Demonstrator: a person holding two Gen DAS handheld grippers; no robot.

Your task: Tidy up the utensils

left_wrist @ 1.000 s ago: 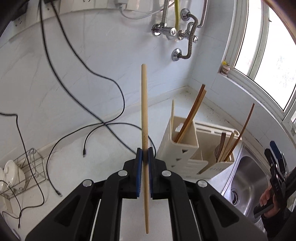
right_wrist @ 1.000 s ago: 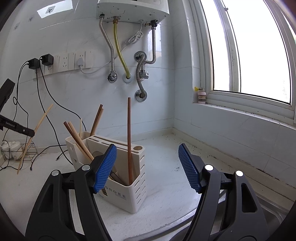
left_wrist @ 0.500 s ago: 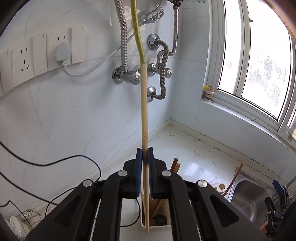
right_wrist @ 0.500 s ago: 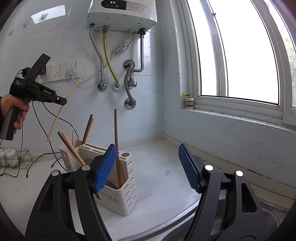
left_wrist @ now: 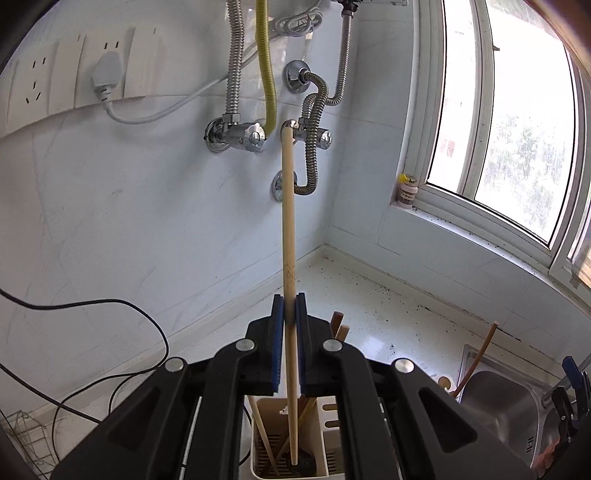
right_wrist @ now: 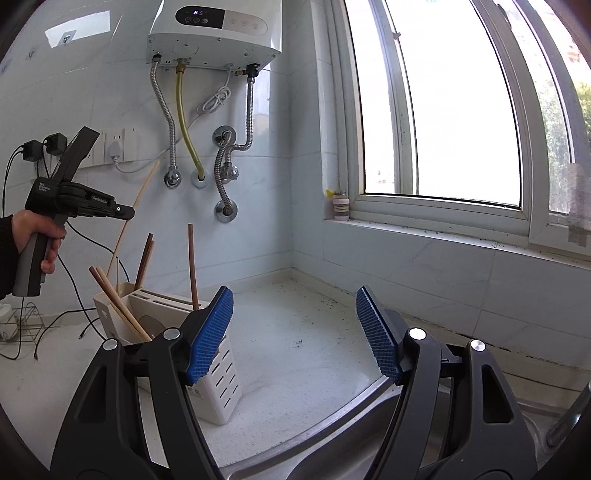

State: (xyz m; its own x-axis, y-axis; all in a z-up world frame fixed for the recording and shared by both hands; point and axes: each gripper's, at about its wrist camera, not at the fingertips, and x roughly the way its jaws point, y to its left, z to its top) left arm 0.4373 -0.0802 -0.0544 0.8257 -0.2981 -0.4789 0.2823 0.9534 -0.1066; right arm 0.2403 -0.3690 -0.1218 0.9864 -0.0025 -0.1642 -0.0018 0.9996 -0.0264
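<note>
My left gripper (left_wrist: 290, 314) is shut on a pale wooden chopstick (left_wrist: 288, 221), gripped near its middle and held steeply upright. Its lower end hangs over an open compartment of the cream utensil holder (left_wrist: 332, 417) right below me. In the right wrist view the left gripper (right_wrist: 127, 214) is held by a hand above and left of the utensil holder (right_wrist: 218, 384), with the pale chopstick (right_wrist: 144, 188) slanting down toward it. Several brown and pale chopsticks (right_wrist: 192, 258) stand in the holder. My right gripper (right_wrist: 295, 332) is open and empty, low in front of the holder.
A steel sink (left_wrist: 506, 402) lies right of the holder, its rim (right_wrist: 332, 424) under my right gripper. Black cables (left_wrist: 92, 306) trail over the counter at left, by a wire rack (right_wrist: 22, 325). Pipes (left_wrist: 314, 110) and a water heater (right_wrist: 218, 33) hang on the wall; a small jar (right_wrist: 340, 206) sits on the sill.
The left gripper carried the pale chopstick rightward until it came over the utensil holder, and its view tilted up toward the wall pipes. The right gripper drifted slightly, its jaws unchanged.
</note>
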